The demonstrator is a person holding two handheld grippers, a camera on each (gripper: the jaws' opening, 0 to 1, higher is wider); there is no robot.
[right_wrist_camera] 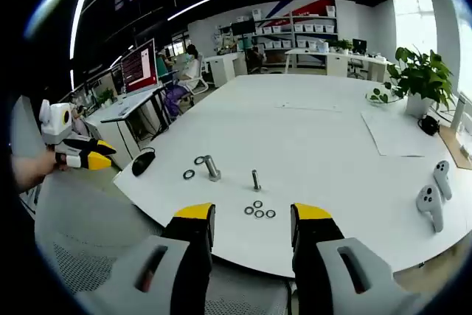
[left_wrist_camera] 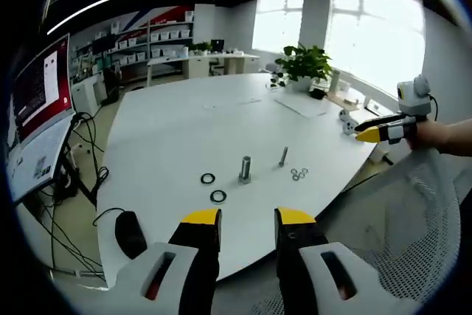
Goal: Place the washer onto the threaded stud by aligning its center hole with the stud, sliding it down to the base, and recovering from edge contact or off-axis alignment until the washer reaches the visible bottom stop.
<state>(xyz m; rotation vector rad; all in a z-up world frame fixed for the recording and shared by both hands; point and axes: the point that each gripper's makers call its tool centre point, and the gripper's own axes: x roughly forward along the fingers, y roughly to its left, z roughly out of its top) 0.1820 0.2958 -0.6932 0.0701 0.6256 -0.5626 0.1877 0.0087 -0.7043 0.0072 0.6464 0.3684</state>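
On the white table [left_wrist_camera: 177,138] a thick upright bolt [left_wrist_camera: 245,170] stands near the front edge, with two dark washers [left_wrist_camera: 208,178] [left_wrist_camera: 218,196] beside it. A thinner threaded stud [left_wrist_camera: 283,156] stands to its right, next to a cluster of small washers [left_wrist_camera: 299,174]. My left gripper [left_wrist_camera: 248,217] is open and empty, short of the table edge. In the right gripper view the stud [right_wrist_camera: 256,180], the small washers [right_wrist_camera: 259,210] and the bolt [right_wrist_camera: 212,168] lie ahead of my open, empty right gripper [right_wrist_camera: 251,214]. Each gripper also appears in the other's view [left_wrist_camera: 372,132] [right_wrist_camera: 94,154].
A black mouse [left_wrist_camera: 130,233] lies at the table's near left corner, beside monitors [left_wrist_camera: 37,116]. A potted plant [left_wrist_camera: 304,64] and papers sit at the far side. Two white controllers [right_wrist_camera: 435,193] rest at the right. A mesh chair [right_wrist_camera: 88,256] is below the table edge.
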